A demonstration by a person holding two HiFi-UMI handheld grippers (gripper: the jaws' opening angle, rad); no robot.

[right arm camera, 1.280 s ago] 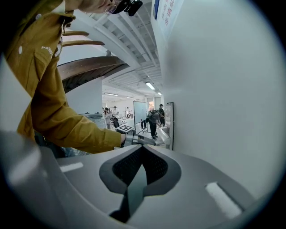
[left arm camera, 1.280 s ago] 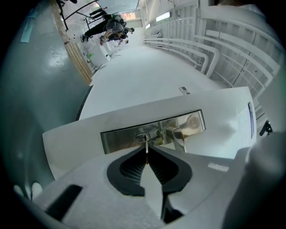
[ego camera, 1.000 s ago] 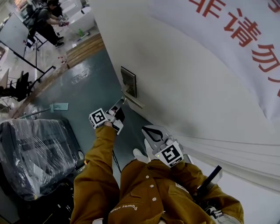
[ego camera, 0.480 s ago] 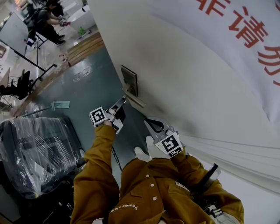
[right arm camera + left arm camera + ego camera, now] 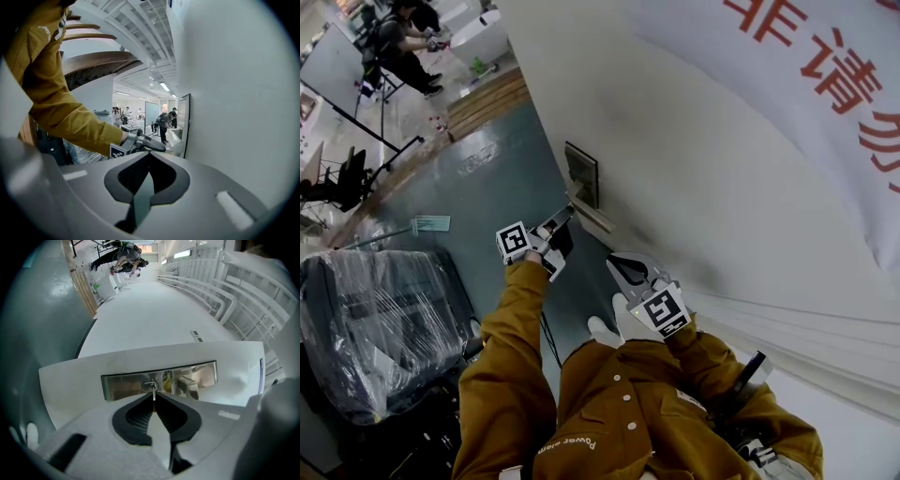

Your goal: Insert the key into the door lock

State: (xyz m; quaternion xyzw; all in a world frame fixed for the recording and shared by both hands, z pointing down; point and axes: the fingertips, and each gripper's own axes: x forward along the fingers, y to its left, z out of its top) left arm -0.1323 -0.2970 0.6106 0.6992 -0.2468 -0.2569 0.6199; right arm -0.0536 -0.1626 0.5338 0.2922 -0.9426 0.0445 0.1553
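Left gripper view: we see the left gripper (image 5: pixel 154 405) with jaws clamped on the thin silver metal key (image 5: pixel 153 393), whose tip sits at the oval keyhole (image 5: pixel 149 386) of the shiny steel lock plate (image 5: pixel 123 386). We judge the key light, stiff and slippery, best pinched at its bow. The right gripper (image 5: pixel 149 156) has its jaws closed on nothing.

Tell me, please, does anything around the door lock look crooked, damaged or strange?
Nothing stands out. The left gripper holds the key straight, its tip at the keyhole of the lock plate, which looks flat and undamaged.
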